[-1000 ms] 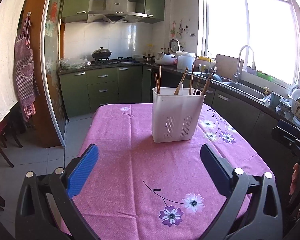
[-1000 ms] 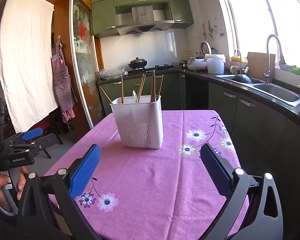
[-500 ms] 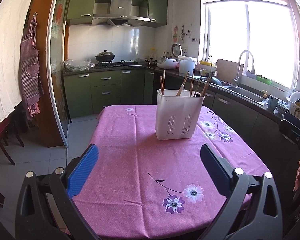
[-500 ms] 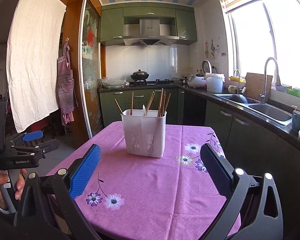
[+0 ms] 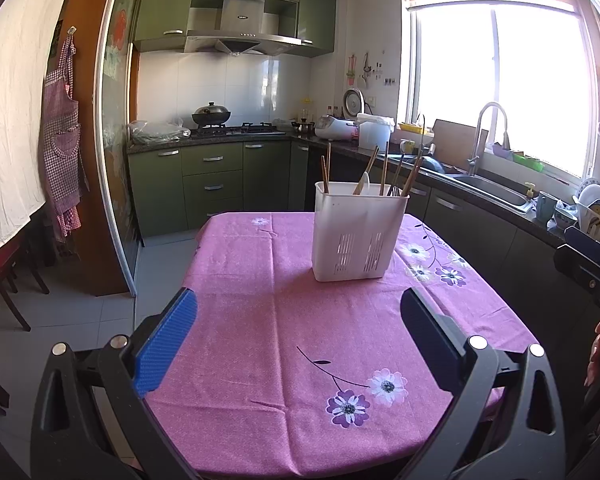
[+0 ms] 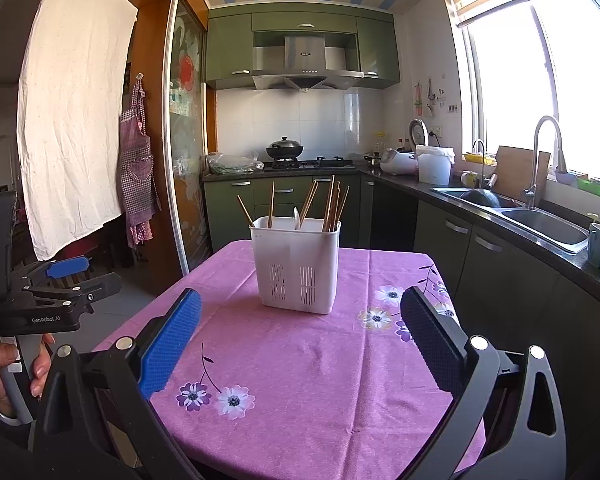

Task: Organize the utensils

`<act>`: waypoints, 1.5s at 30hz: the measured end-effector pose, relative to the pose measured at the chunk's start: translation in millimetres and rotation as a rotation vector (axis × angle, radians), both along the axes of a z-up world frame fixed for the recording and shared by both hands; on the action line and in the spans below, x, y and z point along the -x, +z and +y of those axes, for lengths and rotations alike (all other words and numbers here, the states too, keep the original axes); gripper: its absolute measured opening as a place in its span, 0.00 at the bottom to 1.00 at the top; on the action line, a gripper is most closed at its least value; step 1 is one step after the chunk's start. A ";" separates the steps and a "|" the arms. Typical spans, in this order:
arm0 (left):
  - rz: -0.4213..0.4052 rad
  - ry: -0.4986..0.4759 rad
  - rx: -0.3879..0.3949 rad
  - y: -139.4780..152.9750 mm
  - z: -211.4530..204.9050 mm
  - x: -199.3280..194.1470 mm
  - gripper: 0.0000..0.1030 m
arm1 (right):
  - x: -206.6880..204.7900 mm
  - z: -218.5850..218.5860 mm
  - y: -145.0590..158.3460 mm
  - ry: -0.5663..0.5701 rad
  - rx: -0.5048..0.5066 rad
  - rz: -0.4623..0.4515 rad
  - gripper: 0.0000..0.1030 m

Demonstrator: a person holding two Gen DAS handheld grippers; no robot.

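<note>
A white slotted utensil holder [image 5: 358, 236] [image 6: 298, 266] stands upright on the pink flowered tablecloth [image 5: 260, 320] [image 6: 320, 380]. Several wooden chopsticks [image 5: 384, 168] [image 6: 332, 204] and a white spoon [image 5: 364, 182] stick out of it. My left gripper [image 5: 300, 320] is open and empty, held back over the table's near edge. My right gripper [image 6: 300, 320] is open and empty too, well short of the holder. In the right wrist view the left gripper [image 6: 56, 280] shows at the far left, held by a hand [image 6: 0, 364].
Green kitchen cabinets [image 5: 216, 188] and a stove with a black pot [image 5: 212, 114] line the back wall. A counter with a sink [image 6: 540, 224] and tap runs along the right. A checked apron [image 6: 136, 168] hangs beside a sliding glass door at the left.
Both grippers have pulled back and risen from the holder, which now looks smaller and farther. Both stay open and empty.
</note>
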State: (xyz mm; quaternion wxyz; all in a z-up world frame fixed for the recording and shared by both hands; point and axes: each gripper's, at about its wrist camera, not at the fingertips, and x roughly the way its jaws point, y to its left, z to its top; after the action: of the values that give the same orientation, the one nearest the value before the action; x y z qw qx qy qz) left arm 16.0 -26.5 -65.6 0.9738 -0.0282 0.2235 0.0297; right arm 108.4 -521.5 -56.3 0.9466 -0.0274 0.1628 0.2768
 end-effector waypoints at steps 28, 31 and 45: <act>0.002 -0.001 -0.006 1.6 -0.9 0.8 0.94 | -1.8 2.1 -2.3 0.017 -0.007 0.014 0.95; 0.001 -0.001 -0.007 1.9 -0.8 0.9 0.94 | -1.7 2.5 -2.0 0.020 -0.008 0.017 0.95; -0.002 -0.004 -0.022 1.0 -1.3 1.4 0.94 | -2.7 1.5 -3.1 0.026 -0.009 0.022 0.95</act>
State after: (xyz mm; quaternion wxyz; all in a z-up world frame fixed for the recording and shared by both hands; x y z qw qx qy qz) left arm 14.6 -27.8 -64.6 0.9743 -0.0171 0.2224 0.0303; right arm 111.1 -520.1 -59.5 0.9412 -0.0225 0.1715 0.2901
